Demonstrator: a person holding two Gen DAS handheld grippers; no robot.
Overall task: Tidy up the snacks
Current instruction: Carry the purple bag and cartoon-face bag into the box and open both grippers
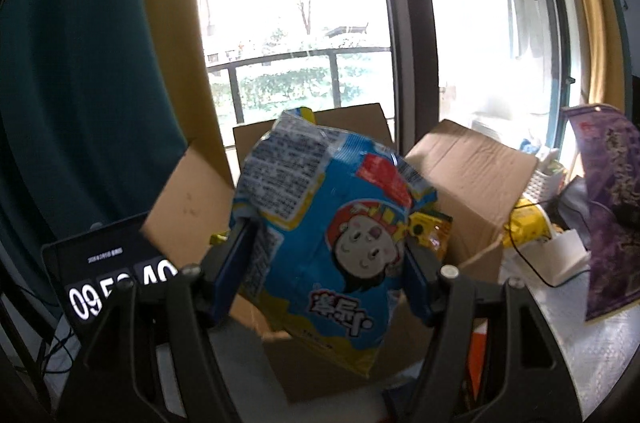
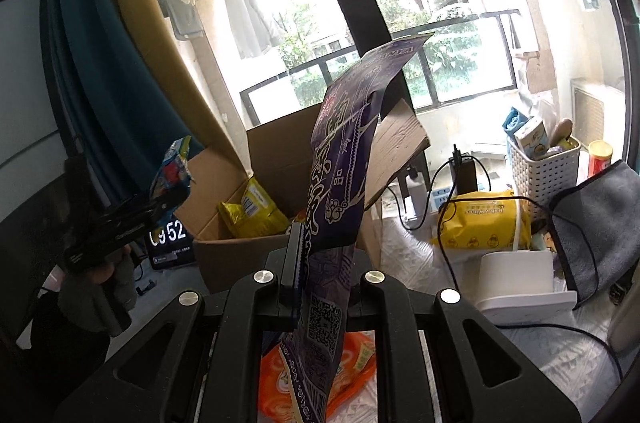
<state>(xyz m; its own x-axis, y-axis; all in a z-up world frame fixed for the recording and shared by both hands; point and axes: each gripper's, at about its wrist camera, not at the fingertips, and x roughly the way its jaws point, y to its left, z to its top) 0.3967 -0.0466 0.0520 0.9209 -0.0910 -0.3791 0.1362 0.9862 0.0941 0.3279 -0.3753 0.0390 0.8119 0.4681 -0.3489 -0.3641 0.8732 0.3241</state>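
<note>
A blue snack bag [image 1: 304,175] with a cartoon face hangs upside down between the pads of my left gripper [image 1: 326,243], which is shut on it above the open cardboard box [image 1: 468,175]. In the right wrist view this left gripper [image 2: 160,199] holds the blue bag [image 2: 174,171] left of the box [image 2: 280,151]. My right gripper [image 2: 320,255] is shut on a tall purple bag [image 2: 344,143], held upright in front of the box. That purple bag [image 1: 608,215] also shows at the right edge of the left wrist view. A yellow bag [image 2: 252,211] lies inside the box. An orange pack [image 2: 356,363] lies below my right gripper.
A tablet clock [image 1: 92,275] stands left of the box. Right of the box are a yellow wipes pack [image 2: 484,219], a white basket [image 2: 540,171] with items, a grey cloth [image 2: 600,215], a white stand [image 2: 520,271] and black cables. Curtains and a window lie behind.
</note>
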